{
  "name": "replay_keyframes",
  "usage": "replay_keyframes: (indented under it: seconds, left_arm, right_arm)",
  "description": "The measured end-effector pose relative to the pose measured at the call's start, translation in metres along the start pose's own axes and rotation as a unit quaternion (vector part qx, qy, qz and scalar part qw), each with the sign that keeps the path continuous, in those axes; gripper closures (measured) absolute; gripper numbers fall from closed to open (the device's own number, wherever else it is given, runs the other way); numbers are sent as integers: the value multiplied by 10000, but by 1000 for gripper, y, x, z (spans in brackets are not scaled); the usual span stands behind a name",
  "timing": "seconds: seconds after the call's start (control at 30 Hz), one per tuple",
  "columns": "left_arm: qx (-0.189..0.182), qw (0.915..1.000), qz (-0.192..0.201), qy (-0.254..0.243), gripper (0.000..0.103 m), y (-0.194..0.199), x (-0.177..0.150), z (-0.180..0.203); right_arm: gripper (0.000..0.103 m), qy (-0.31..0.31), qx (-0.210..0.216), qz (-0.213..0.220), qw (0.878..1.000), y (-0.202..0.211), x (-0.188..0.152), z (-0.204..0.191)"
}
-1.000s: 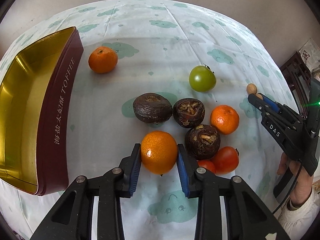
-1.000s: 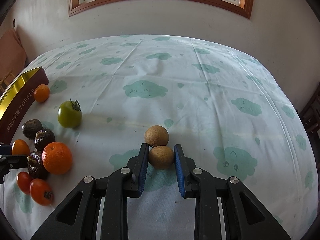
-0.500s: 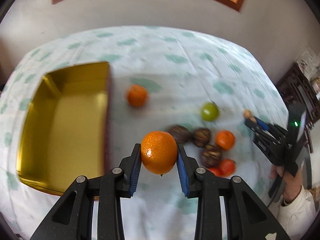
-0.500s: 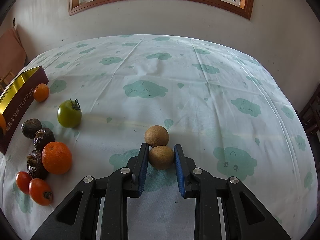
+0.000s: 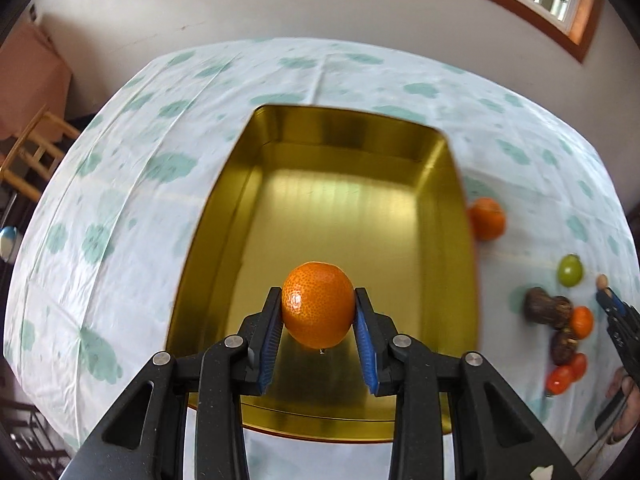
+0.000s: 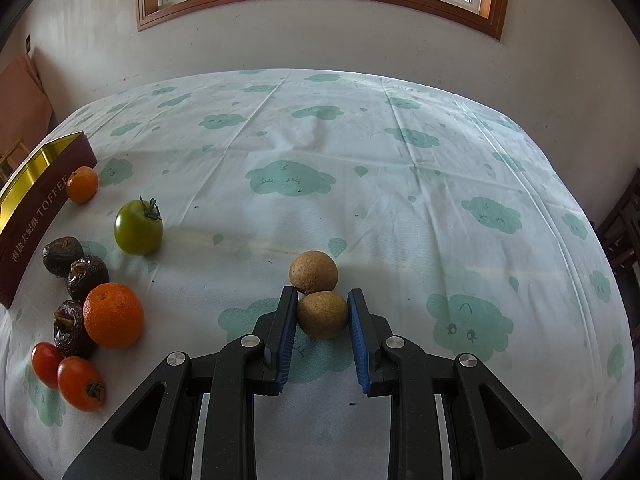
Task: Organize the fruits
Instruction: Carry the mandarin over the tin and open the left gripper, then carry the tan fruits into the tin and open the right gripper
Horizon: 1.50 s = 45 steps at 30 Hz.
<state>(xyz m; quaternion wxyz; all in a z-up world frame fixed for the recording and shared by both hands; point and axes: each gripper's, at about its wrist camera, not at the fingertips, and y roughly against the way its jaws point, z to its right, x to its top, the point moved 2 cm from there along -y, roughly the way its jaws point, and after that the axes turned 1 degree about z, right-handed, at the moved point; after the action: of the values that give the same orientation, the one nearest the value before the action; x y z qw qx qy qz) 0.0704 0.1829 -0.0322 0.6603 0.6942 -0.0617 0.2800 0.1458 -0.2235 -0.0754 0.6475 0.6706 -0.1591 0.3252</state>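
Observation:
My left gripper [image 5: 318, 312] is shut on an orange tangerine [image 5: 318, 304] and holds it above the near part of the open gold tin [image 5: 344, 208], which has nothing inside. My right gripper [image 6: 322, 312] is shut on a small brown round fruit [image 6: 322, 314] resting on the tablecloth, with a second brown fruit [image 6: 313, 272] touching it just beyond. In the right wrist view, a green tomato [image 6: 138, 227], a tangerine [image 6: 113, 315], three dark wrinkled fruits [image 6: 86, 276] and two red tomatoes [image 6: 80, 378] lie at the left.
The tin's maroon wall [image 6: 36, 216] shows at the far left of the right wrist view, with a small tangerine [image 6: 82, 184] beside it. The cloud-print tablecloth [image 6: 400, 184] covers the table. A wall with a window is behind; wooden chairs [image 5: 24, 160] stand off the edges.
My left gripper lifted the tangerine from the fruit pile and carried it left to above the tin. My right gripper stayed shut on the brown fruit and did not move.

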Motion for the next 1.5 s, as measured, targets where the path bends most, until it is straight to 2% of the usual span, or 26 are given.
replay_keyframes:
  seconds: [0.4, 1.0, 1.17, 1.5]
  left_arm:
    - [129, 9994, -311, 107, 73, -20, -14, -17]
    - [145, 9990, -389, 159, 70, -27, -20, -22]
    - [153, 9993, -308, 165, 55, -23, -20, -22]
    - [-142, 9995, -52, 282, 43, 6, -23, -17]
  right_arm:
    - [77, -1, -1, 0, 10000, 0, 0, 0]
    - [77, -11, -12, 8, 10000, 0, 0, 0]
    - [77, -233, -46, -16, 9997, 0, -1, 3]
    - [77, -348, -234, -54, 9991, 8, 0, 4]
